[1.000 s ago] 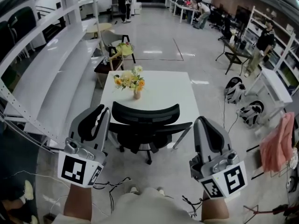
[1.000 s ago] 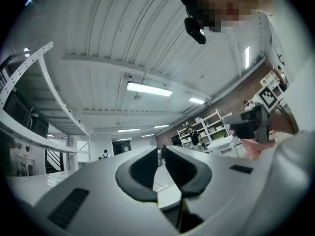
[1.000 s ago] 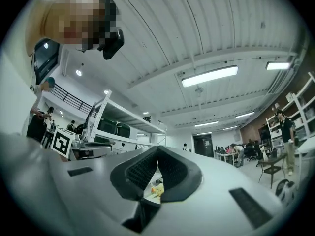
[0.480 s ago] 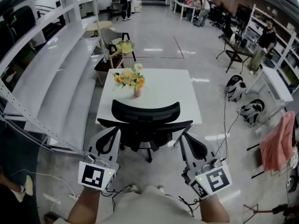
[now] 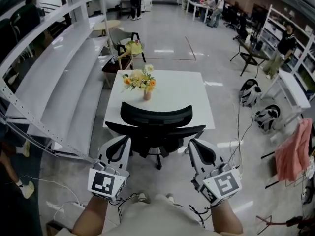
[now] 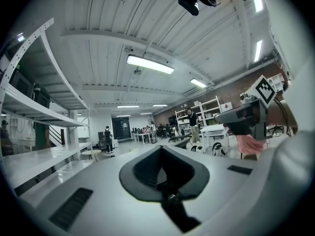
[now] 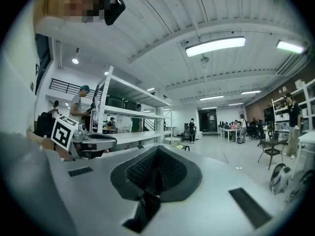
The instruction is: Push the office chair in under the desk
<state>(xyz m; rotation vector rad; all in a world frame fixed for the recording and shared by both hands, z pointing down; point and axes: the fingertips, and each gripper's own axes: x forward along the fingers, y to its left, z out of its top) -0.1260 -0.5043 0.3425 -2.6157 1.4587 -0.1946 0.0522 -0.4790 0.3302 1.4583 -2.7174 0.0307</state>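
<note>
A black office chair (image 5: pixel 156 118) stands at the near side of a white desk (image 5: pixel 197 97), its backrest toward me and its seat partly under the top. A vase of yellow flowers (image 5: pixel 143 85) sits on the desk. My left gripper (image 5: pixel 120 142) is held low, short of the chair's left armrest, its jaws shut on nothing. My right gripper (image 5: pixel 196 145) hangs short of the right armrest, also shut and empty. Neither touches the chair. In the left gripper view the shut left gripper (image 6: pixel 161 150) points level into the room; the right gripper (image 7: pixel 157 150) does the same in its own view.
White shelving (image 5: pixel 54 82) runs along the left of the desk. A small chair with yellow items (image 5: pixel 127 50) stands behind the desk. Bags (image 5: pixel 248 93) and a pink cloth (image 5: pixel 291 151) lie at the right. Cables (image 5: pixel 125 196) trail on the floor by my feet.
Both grippers have dropped lower and drawn in toward each other in front of me. The chair and desk have not moved.
</note>
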